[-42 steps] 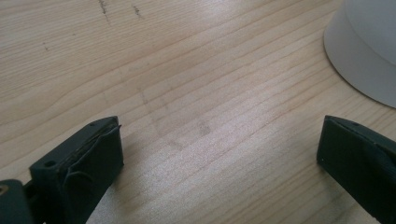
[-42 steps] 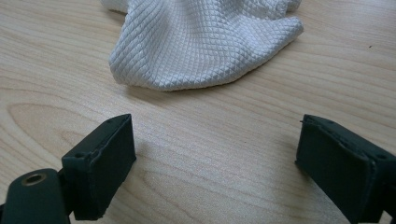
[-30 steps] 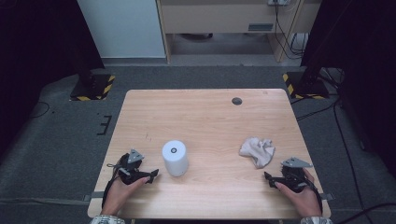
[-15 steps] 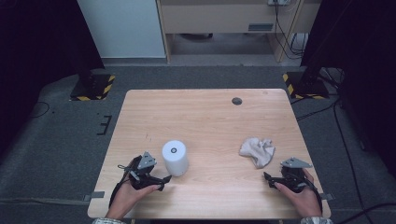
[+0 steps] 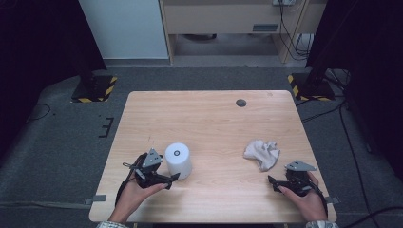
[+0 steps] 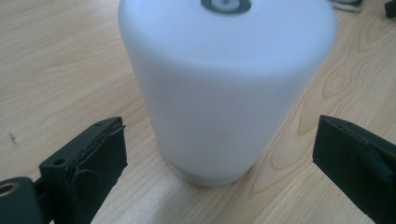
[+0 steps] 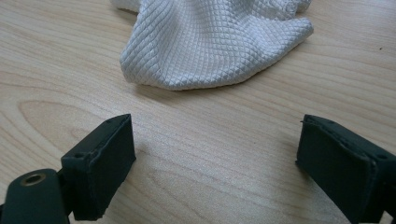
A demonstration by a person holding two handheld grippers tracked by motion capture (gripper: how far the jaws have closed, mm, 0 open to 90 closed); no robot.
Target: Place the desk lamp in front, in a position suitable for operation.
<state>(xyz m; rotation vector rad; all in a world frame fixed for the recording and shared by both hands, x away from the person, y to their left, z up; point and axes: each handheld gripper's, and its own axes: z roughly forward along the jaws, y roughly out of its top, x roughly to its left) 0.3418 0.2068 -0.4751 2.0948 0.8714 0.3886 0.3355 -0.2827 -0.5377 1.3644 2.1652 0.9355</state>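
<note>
A white cylinder with a small dark ring on its top stands upright at the table's front left. My left gripper sits just left of it, open. In the left gripper view the cylinder stands close between the two black jaws of that gripper, and neither pad touches it. At the front right lies a crumpled white cloth. My right gripper rests just short of it, open. The waffle-textured cloth lies a little beyond the spread jaws of the right gripper, with bare wood between them.
The wooden table has a small dark round cap near its far edge. Beyond the table, stand bases with yellow-black stripes sit on the grey floor, and cables trail at the right.
My left gripper has moved right and forward, up against the white cylinder, which now stands between its jaws. The right gripper and the cloth have hardly moved.
</note>
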